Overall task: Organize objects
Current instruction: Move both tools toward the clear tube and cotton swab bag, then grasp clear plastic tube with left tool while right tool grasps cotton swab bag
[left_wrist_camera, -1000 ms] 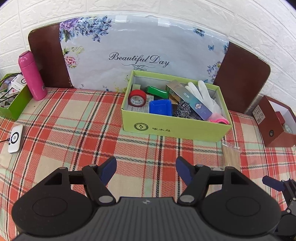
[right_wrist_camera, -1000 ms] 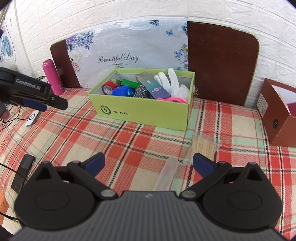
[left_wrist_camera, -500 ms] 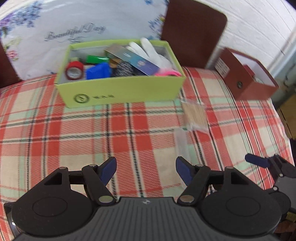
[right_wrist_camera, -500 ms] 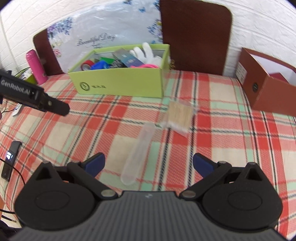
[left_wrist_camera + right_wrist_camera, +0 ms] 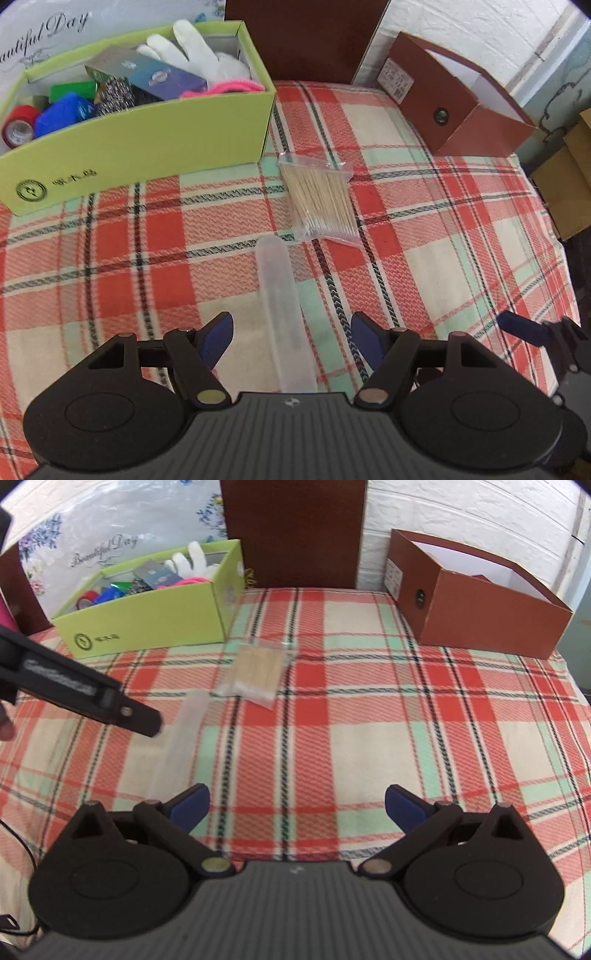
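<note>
Translucent plastic, a long tube (image 5: pixel 282 314) lies on the red, green and cream plaid cloth (image 5: pixel 424 229) of the desk, its near end running between the blue pads of my left gripper (image 5: pixel 291 338). Those jaws stand well apart, touching nothing; the tube rests free in the gap. Just beyond the tube's far end, close to it or just touching, sits a clear bag of wooden sticks (image 5: pixel 319 199), flat on the cloth near the corner of the green box (image 5: pixel 147 147).

My left wrist view looks down into that box: a white glove (image 5: pixel 199 51), a pink band (image 5: pixel 229 88), a dark printed carton (image 5: pixel 155 75), a blue item (image 5: pixel 62 112) and a red tape roll (image 5: pixel 18 123) crowd together inside. My right wrist view sees the same box only from farther off, its contents small and hard to sort.

My right gripper (image 5: pixel 297 808) hangs over bare plaid, jaws wide and empty, with the tube (image 5: pixel 184 731) off to its left and the bag (image 5: pixel 258 672) ahead. That view alone shows my left gripper from the side, a black arm crossing above the tube, with a fingertip at the frame's edge. It also gives the full brown box (image 5: pixel 480 616), open-topped with a white lining, standing at the far right of the desk; the left view shows only part of its inside.
</note>
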